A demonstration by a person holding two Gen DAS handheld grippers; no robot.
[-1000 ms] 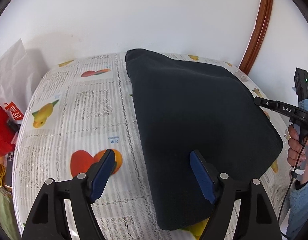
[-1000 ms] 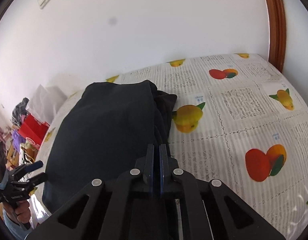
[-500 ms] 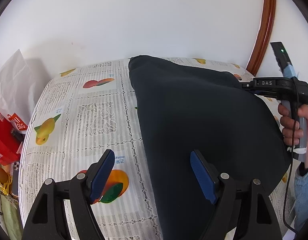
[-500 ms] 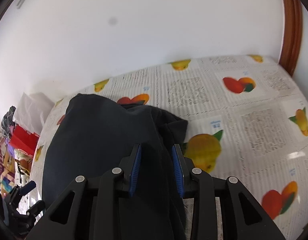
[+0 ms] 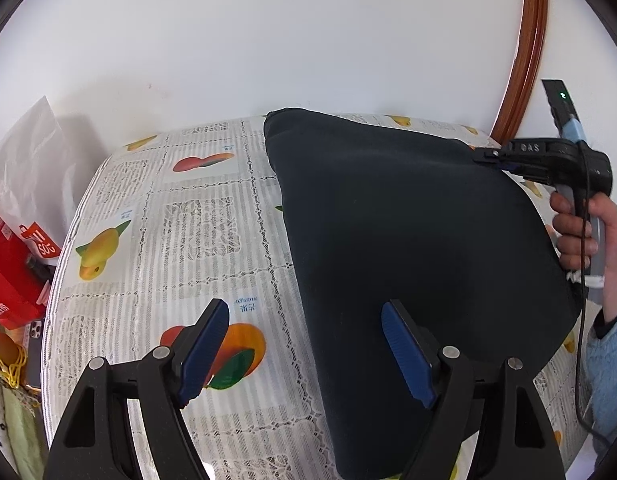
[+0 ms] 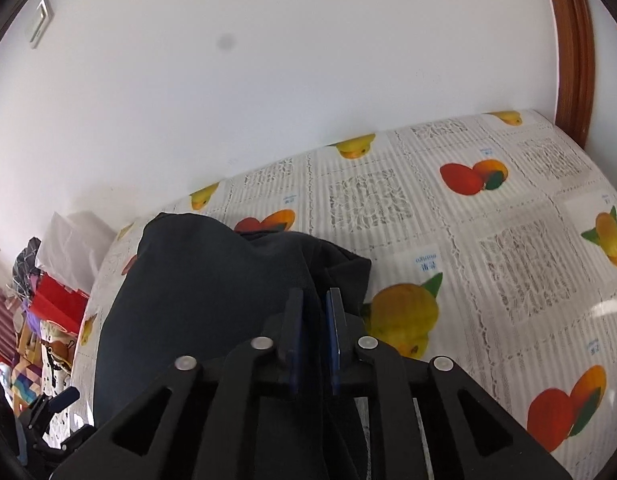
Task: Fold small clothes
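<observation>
A dark navy garment lies folded on the fruit-print tablecloth. My left gripper hangs open over the garment's near left edge, one finger above the cloth and the other above the tablecloth, with nothing held. My right gripper, held by a person's hand, is at the garment's far right corner. In the right wrist view its jaws are closing, and a raised fold of the dark garment is pinched between the blue pads. The left gripper shows at the lower left there.
The tablecloth runs back to a white wall. A white plastic bag and red bags stand off the table's left end. A brown wooden frame rises at the far right corner.
The right gripper moved along the garment to its far right corner, opened, then narrowed onto a fold. The left gripper stayed open and hardly moved.
</observation>
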